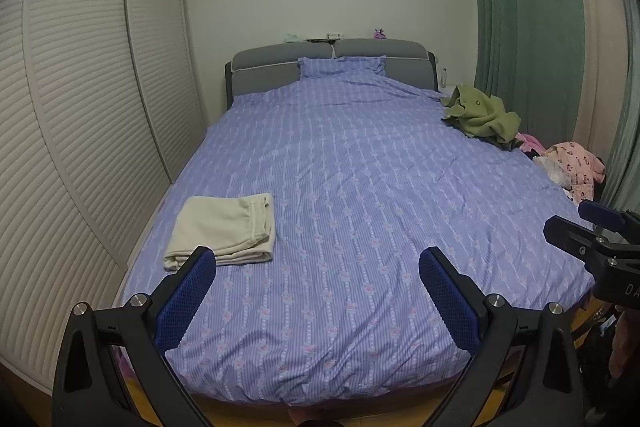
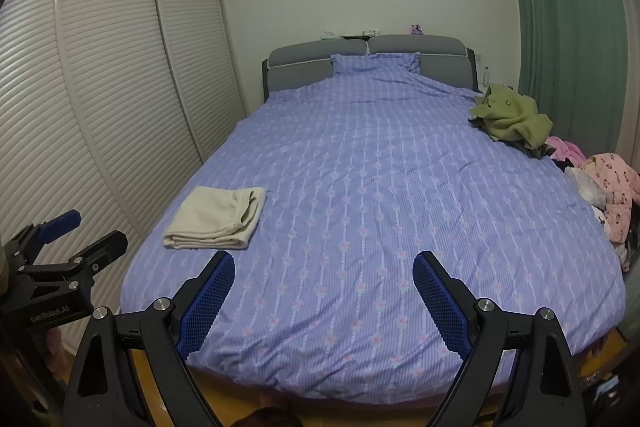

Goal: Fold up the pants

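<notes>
The cream pants (image 1: 222, 229) lay neatly folded near the bed's (image 1: 360, 187) left edge, apparently finished. The left gripper (image 1: 316, 263) and right gripper (image 2: 323, 267) hung spread and empty above the foot edge.

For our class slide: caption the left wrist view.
Open left gripper above the bed, folded cream pants beside it.
</notes>
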{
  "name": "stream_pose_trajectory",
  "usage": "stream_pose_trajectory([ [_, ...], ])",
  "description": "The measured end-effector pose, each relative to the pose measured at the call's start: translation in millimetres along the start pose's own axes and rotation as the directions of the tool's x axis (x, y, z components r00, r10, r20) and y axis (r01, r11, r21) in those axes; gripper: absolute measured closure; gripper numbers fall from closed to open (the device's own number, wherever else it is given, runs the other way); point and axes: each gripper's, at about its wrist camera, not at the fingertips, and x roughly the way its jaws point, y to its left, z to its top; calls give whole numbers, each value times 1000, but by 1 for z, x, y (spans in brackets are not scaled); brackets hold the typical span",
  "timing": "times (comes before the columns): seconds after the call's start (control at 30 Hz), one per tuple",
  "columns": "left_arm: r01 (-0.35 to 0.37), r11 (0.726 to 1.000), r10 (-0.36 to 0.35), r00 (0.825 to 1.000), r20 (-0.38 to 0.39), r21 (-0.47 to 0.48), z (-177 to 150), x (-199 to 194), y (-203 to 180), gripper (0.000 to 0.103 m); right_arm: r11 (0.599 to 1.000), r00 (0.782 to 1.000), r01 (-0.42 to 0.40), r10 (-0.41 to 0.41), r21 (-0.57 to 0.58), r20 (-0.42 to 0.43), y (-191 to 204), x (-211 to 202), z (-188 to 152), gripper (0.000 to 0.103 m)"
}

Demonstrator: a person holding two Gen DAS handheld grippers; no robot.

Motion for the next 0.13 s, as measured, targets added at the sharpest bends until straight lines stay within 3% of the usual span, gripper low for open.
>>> stream_pose_trajectory([
  [0.13,5,1000,-5,1000,-9,2,2,6,3,0,1000,1000,4,-4,0,-8,3,3,-1,12],
])
